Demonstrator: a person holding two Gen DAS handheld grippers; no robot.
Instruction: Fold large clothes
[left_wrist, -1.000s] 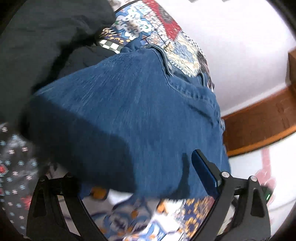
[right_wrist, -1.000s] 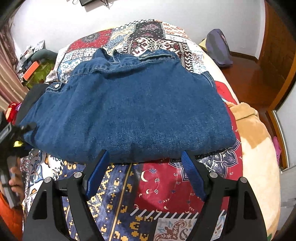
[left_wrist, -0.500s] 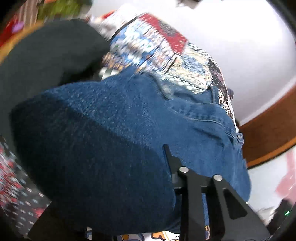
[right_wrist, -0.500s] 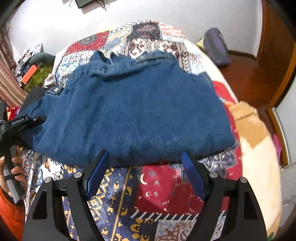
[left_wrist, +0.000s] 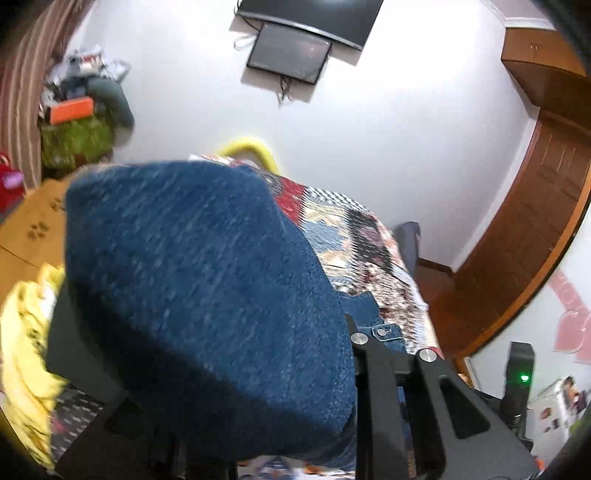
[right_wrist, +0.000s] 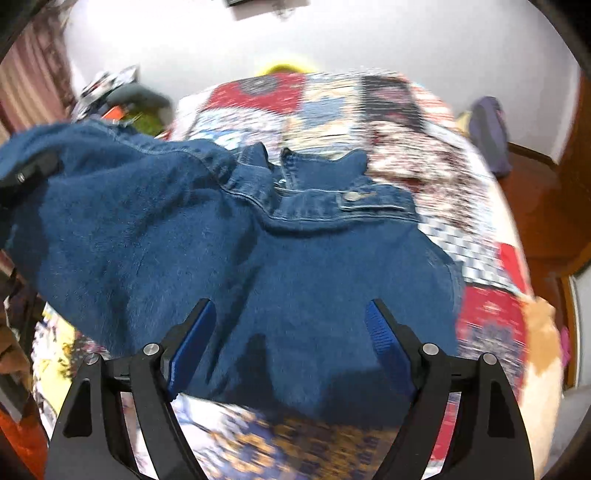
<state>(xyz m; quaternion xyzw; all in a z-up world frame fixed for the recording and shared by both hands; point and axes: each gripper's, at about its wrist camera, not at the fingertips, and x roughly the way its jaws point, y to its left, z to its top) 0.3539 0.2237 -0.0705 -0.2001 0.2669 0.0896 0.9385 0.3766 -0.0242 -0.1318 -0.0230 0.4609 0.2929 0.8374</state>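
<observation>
Black tongs (right_wrist: 288, 332), blue pads (right_wrist: 192, 343), silver screws.

You have one denim jacket (right_wrist: 229, 251) in play and two grippers: the left gripper (left_wrist: 236, 369), and the right gripper (right_wrist: 291, 347). One patchwork bedspread (right_wrist: 388, 122) lies under it all. On the far wall you'll count two dark screens (left_wrist: 291, 55), and one green heap (left_wrist: 74, 140) at far left.

Bed with patchwork quilt (right_wrist: 402, 122), blue denim jacket (right_wrist: 303, 266) lying partly on it
</observation>
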